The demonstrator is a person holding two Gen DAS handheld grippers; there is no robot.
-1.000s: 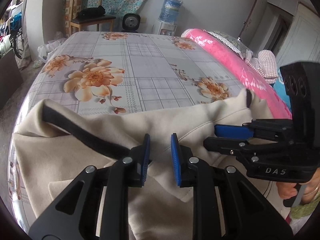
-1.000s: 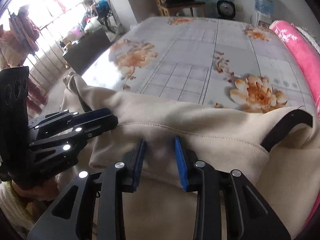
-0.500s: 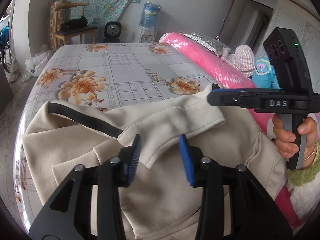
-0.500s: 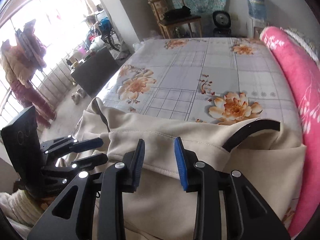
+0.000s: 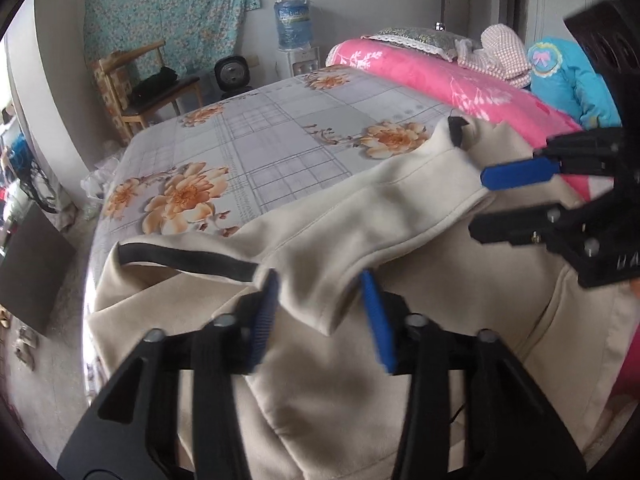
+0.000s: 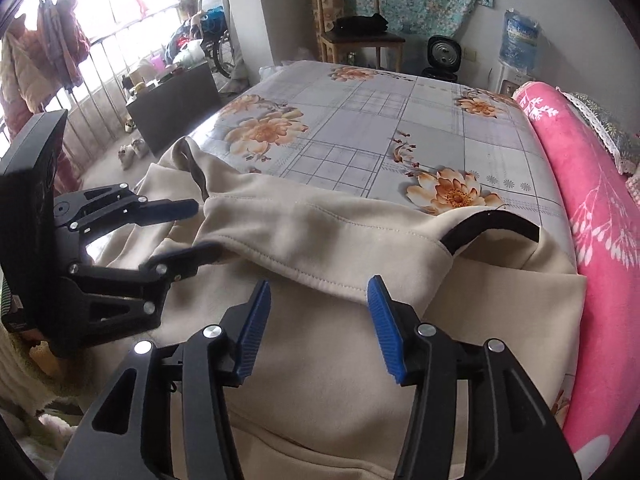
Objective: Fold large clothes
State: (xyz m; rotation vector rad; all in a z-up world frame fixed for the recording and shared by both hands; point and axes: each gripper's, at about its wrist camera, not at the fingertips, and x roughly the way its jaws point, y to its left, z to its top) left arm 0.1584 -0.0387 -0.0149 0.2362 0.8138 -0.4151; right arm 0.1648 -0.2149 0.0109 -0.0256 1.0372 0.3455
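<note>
A cream garment with black trim (image 5: pixel 352 376) lies on the near end of the bed, with a sleeve (image 5: pixel 380 220) folded across its top. It also shows in the right wrist view (image 6: pixel 332 380). My left gripper (image 5: pixel 322 316) is open, its jaws either side of the sleeve's near corner without gripping it. My right gripper (image 6: pixel 318 328) is open and empty, just short of the sleeve's hem (image 6: pixel 320 276). The right gripper also shows in the left wrist view (image 5: pixel 500 208), and the left gripper in the right wrist view (image 6: pixel 192 232), both open.
The bed has a grey floral sheet (image 5: pixel 280 136). A pink blanket (image 5: pixel 440 80) and blue clothing (image 5: pixel 568 80) lie along its right side. A wooden chair (image 5: pixel 144 88), a fan (image 5: pixel 232 74) and a water dispenser (image 5: pixel 294 28) stand beyond.
Both grippers have opened wider and pulled back from the garment. The sleeve now lies folded across the garment's body, released.
</note>
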